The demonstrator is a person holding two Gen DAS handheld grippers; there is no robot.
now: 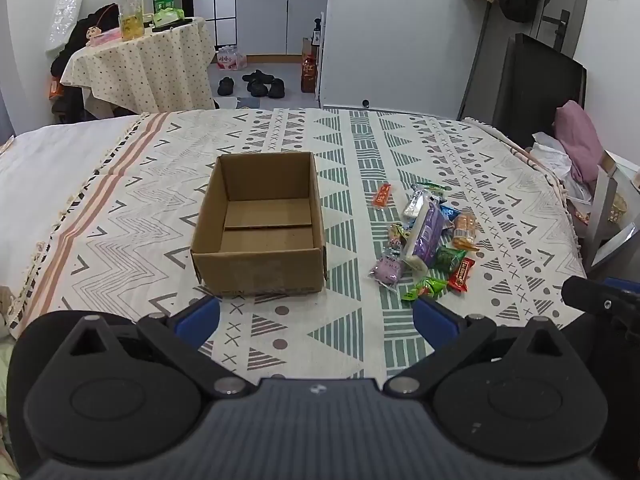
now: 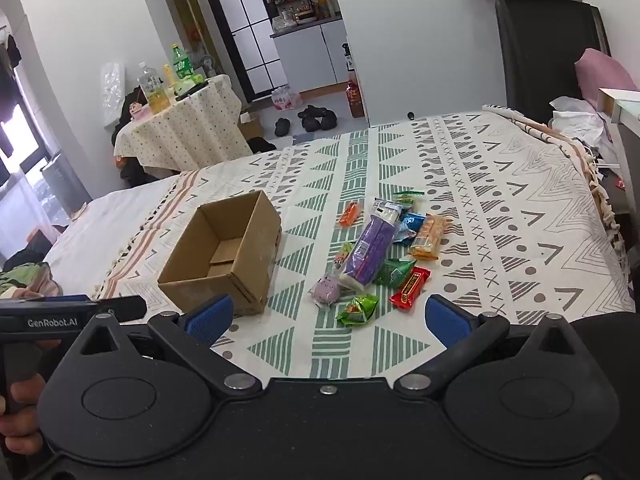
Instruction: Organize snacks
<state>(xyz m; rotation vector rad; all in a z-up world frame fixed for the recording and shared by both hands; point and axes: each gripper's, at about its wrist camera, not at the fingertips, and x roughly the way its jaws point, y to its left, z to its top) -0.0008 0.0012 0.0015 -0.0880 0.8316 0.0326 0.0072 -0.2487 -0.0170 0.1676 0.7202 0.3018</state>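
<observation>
- Our cardboard box (image 1: pixel 258 224) sits near the middle of the bed cover (image 1: pixel 120 220), and it has nothing inside yet.
- All the snacks lie in a little pile (image 2: pixel 380 256) on the cover, just beside the box, on the side nearer the cover's fringed edge.
- So we think the job has not really started: every snack is left to move into the box.
- In the pile we see a long purple pack (image 2: pixel 370 254), a red bar (image 2: pixel 410 288), a green packet (image 2: pixel 358 310), a small orange packet (image 2: pixel 349 214) and a pack of golden biscuits (image 2: pixel 428 236).
- Our left gripper (image 1: pixel 316 318) has its blue fingers (image 1: pixel 200 316) spread wide, with nothing between them. It hangs above the cover, near the front of the box.
- Our right gripper (image 2: pixel 328 320) is spread wide too, and it holds nothing.
- The green packet is the nearest snack to our right fingers (image 2: pixel 448 320). It lies just ahead of them, in line with the gap.
- The other snacks lie further off.
</observation>
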